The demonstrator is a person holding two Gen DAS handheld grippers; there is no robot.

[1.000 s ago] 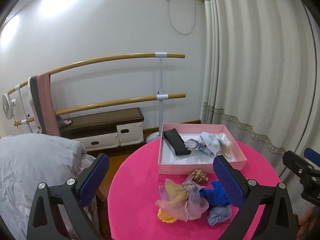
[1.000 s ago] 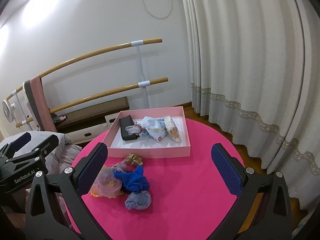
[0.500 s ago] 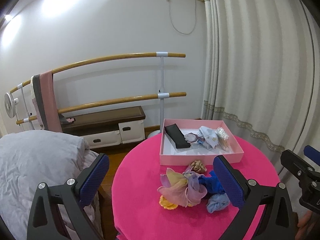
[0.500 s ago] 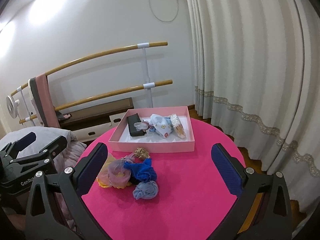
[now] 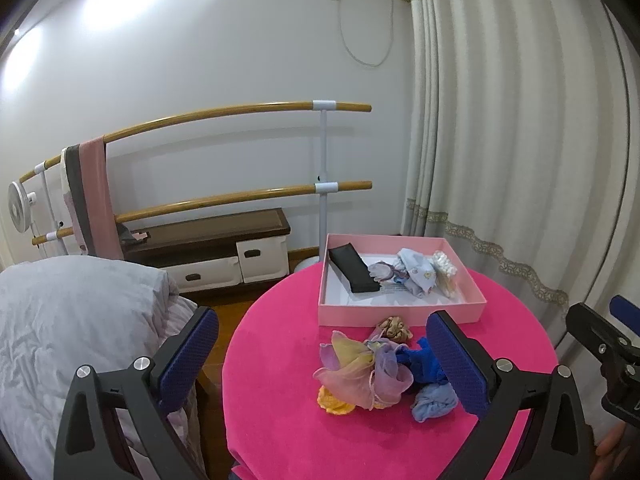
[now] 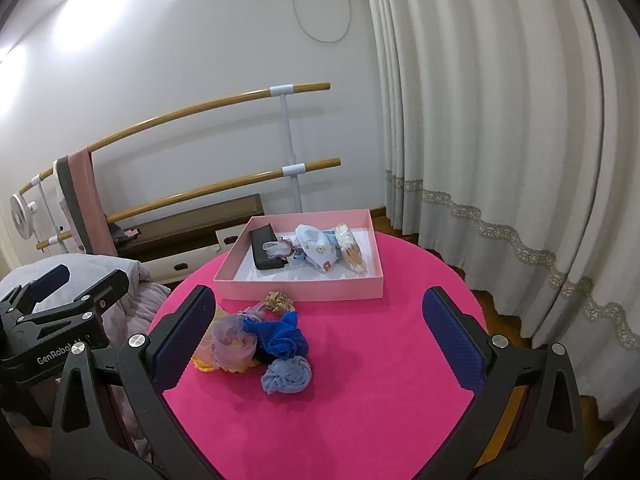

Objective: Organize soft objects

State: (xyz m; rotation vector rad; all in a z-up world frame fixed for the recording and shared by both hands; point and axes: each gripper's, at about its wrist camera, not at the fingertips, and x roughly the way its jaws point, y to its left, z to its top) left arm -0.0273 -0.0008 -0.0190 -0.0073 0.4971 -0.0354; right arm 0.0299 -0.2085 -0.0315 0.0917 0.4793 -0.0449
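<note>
A heap of soft things lies on the round pink table [image 6: 360, 400]: a pink-purple gauzy scarf [image 5: 360, 372], a dark blue cloth [image 6: 280, 338], a light blue scrunchie [image 6: 287, 377], a tan scrunchie [image 6: 279, 301] and a yellow piece [image 5: 332, 402]. A pink box [image 6: 304, 290] behind them holds a black case [image 6: 264, 254], a printed baby cloth [image 6: 320, 250] and other small items. My left gripper [image 5: 324, 364] is open and empty, held above the table's left side. My right gripper [image 6: 320, 336] is open and empty, held above the table in front of the heap.
A grey quilt [image 5: 60, 328] lies left of the table. Two wooden barres [image 5: 240, 114] run along the white wall with a pink-grey cloth [image 5: 94, 196] hung on them. A low dark bench [image 5: 208, 236] stands below. White curtains [image 6: 500, 120] hang on the right.
Both grippers have drawn back and up a little, so the table and box sit farther off in both views. Both stay open and empty.
</note>
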